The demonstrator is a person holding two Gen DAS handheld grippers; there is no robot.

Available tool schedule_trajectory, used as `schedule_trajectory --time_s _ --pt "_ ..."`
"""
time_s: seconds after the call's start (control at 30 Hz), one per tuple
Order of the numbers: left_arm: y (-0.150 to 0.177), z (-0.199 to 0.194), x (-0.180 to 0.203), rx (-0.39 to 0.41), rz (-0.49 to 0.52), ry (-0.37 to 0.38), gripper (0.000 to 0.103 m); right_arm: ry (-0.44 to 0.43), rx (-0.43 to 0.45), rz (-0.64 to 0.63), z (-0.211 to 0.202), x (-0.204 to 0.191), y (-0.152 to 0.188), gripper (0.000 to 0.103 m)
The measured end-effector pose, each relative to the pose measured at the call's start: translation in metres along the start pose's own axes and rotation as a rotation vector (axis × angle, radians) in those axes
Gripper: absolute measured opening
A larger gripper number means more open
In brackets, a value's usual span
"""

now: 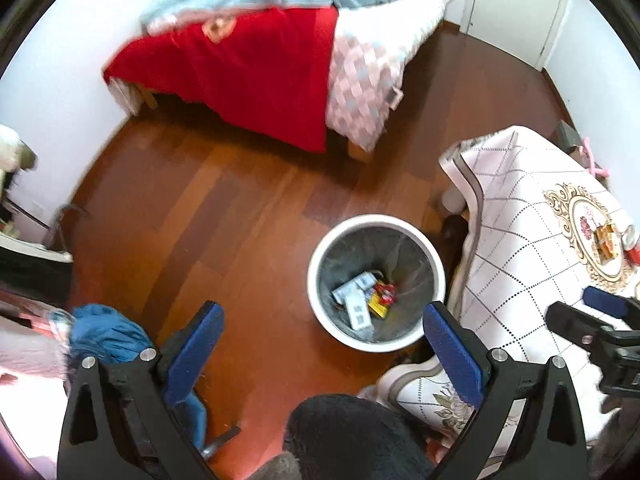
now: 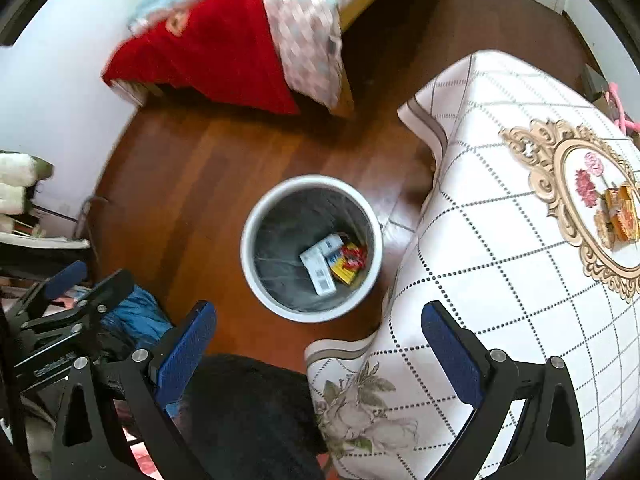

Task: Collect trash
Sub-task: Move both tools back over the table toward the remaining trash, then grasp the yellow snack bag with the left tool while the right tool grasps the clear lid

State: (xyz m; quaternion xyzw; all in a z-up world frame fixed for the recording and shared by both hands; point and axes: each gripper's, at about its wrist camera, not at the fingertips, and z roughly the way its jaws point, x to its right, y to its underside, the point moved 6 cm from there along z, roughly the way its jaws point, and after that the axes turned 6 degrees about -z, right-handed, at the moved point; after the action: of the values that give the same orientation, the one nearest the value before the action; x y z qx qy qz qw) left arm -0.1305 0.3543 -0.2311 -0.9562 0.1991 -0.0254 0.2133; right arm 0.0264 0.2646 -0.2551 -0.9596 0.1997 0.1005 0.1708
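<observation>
A white trash bin (image 1: 434, 254) with a grey liner stands on the wood floor beside the table; it also shows in the right wrist view (image 2: 248, 236). Inside lie a white box (image 1: 356, 300), a yellow packet (image 1: 378, 306) and a red wrapper (image 2: 354, 258). An orange-yellow snack packet (image 2: 622, 212) lies on the tablecloth, also seen in the left wrist view (image 1: 606, 240), next to a red-and-silver can (image 1: 630, 242). My left gripper (image 1: 322, 334) is open and empty above the floor near the bin. My right gripper (image 2: 318, 334) is open and empty over the table's corner.
The table (image 2: 500, 240) with a white checked cloth is at the right. A bed (image 1: 248, 68) with a red blanket stands at the back. Blue cloth (image 1: 106, 330) lies at lower left. A dark fuzzy shape (image 2: 248, 412) is at the bottom. White doors (image 1: 516, 8) are at far right.
</observation>
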Motion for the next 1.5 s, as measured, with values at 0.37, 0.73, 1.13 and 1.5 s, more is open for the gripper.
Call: schedule_trajectory --time_s 0.37,0.73,1.13,1.5 --pt "0.015 -0.021 0.104 0.074 0.049 0.101 0.102 -0.088 0.166 0.121 -0.092 0.063 0.036 0.103" --pt "0.058 0.042 0.343 -0.107 0.285 0.245 0.103 0.242 0.147 0.472 -0.129 0.321 0.119 0.103" --pt "0.036 0.067 0.459 -0.153 0.329 0.288 0.102 0.295 0.146 0.829 -0.106 0.497 0.225 0.079" --pt "0.044 0.095 0.493 -0.222 0.295 0.326 0.077 0.396 0.157 0.729 -0.095 0.479 0.216 0.047"
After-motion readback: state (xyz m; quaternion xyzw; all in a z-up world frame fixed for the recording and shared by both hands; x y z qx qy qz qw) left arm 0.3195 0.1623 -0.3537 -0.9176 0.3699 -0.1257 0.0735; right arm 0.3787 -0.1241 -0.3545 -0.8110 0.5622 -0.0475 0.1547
